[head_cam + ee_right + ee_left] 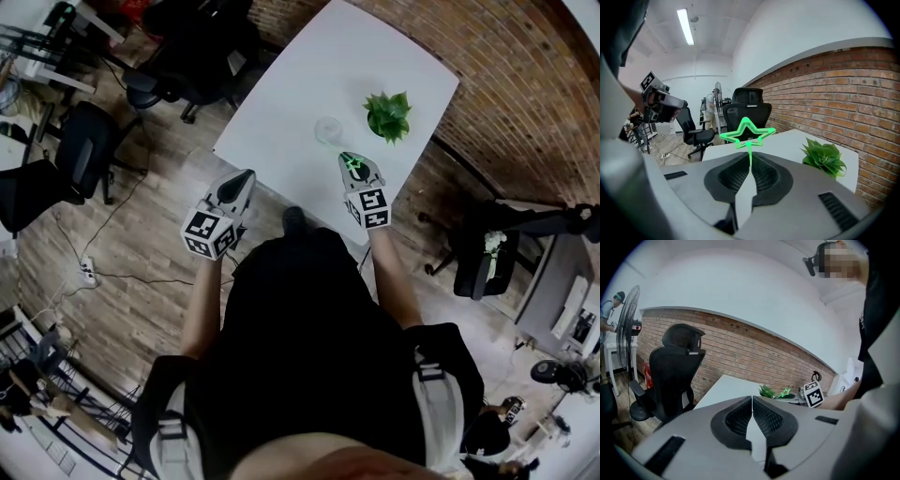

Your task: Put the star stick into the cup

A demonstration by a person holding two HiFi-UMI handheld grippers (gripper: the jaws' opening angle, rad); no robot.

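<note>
The green star stick [747,132] stands up between the jaws of my right gripper [750,161], which is shut on its thin stem. In the head view this right gripper [349,159] hovers over the near part of the white table [281,112], with the star stick [355,170] on top and the clear cup [328,129] just beyond its tips. The cup does not show in the right gripper view. My left gripper [242,180] hangs at the table's near edge, shut, with nothing between its jaws [752,401].
A small green potted plant [387,114] stands right of the cup, also seen as the plant [824,158]. Black office chairs [89,141] stand on the wooden floor to the left. A brick wall [506,84] runs along the table's far side.
</note>
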